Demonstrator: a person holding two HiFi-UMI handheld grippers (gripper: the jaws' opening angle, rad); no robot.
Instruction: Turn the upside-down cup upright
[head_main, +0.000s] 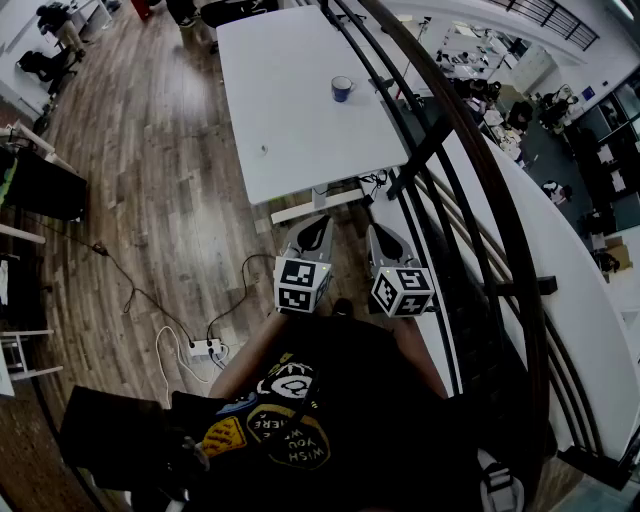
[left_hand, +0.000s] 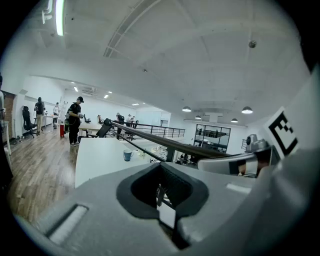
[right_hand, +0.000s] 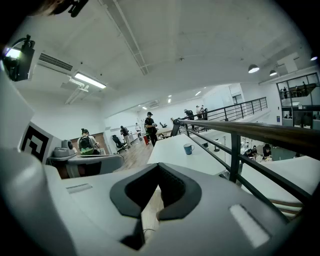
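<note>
A blue cup (head_main: 342, 89) with a handle stands on the far right part of a white table (head_main: 290, 130). It is small and far off, and I cannot tell which way up it is. It also shows in the left gripper view as the cup (left_hand: 127, 155) and in the right gripper view as the cup (right_hand: 188, 148). My left gripper (head_main: 317, 224) and right gripper (head_main: 381, 233) are side by side close to my body, well short of the table's near edge. Both point toward the table. Each is shut, left gripper (left_hand: 161, 192) and right gripper (right_hand: 159, 192), with nothing held.
A black railing (head_main: 450, 130) runs along the table's right side. A power strip (head_main: 205, 348) with cables lies on the wooden floor at the left. A tiny object (head_main: 263, 150) sits on the table's near part. People (left_hand: 75, 122) stand beyond the table.
</note>
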